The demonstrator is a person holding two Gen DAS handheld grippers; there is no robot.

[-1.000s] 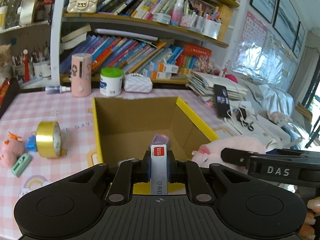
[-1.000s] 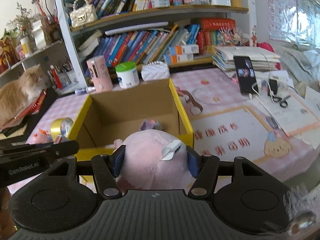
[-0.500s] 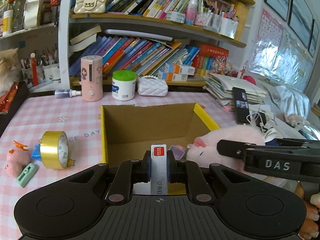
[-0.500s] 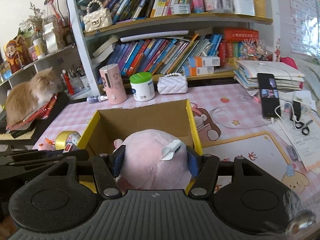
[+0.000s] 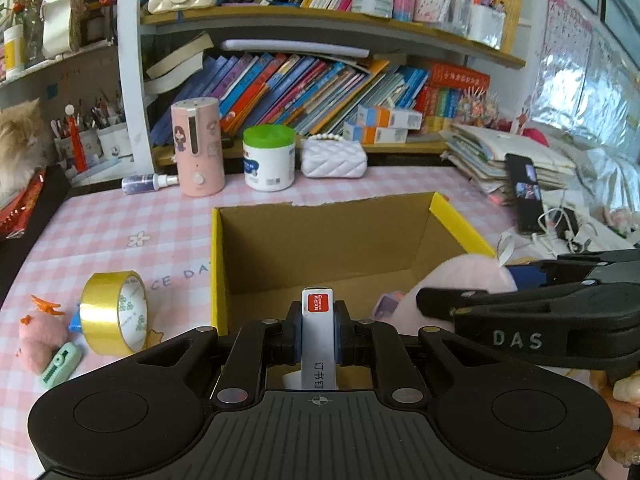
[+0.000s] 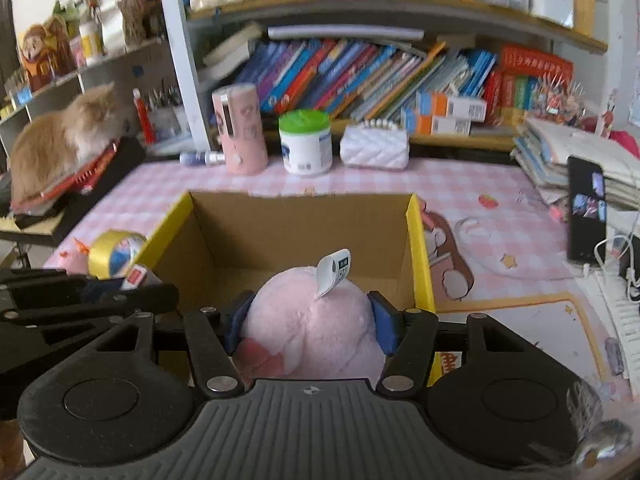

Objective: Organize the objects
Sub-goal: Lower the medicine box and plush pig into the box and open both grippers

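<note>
My left gripper [image 5: 317, 320] is shut on a slim white staple box [image 5: 318, 344] with a red label, held over the near edge of an open cardboard box with yellow rims [image 5: 460, 224]. Inside the box lies a small purple item [image 5: 384, 306]. My right gripper [image 6: 310, 320] is shut on a round pink plush toy [image 6: 312, 332] with a white tag, hanging above the same cardboard box [image 6: 418, 248] at its near side. The left wrist view has the plush [image 5: 464, 276] and the right gripper [image 5: 440, 306] at the right. In the right wrist view the left gripper [image 6: 132, 294] is at the left.
A gold tape roll [image 5: 108, 312], a small pink toy [image 5: 40, 336] and a green clip-like item [image 5: 60, 364] lie left of the box. Behind it stand a pink cylinder [image 5: 196, 148], a green-lidded jar [image 5: 268, 160] and a white purse [image 5: 334, 158]. A cat [image 6: 60, 136] sits far left; a phone [image 6: 586, 208] right.
Both grippers have shifted with their loads still held. In the right wrist view the box has slid from the left to the centre. The plush's tag has flipped upward.
</note>
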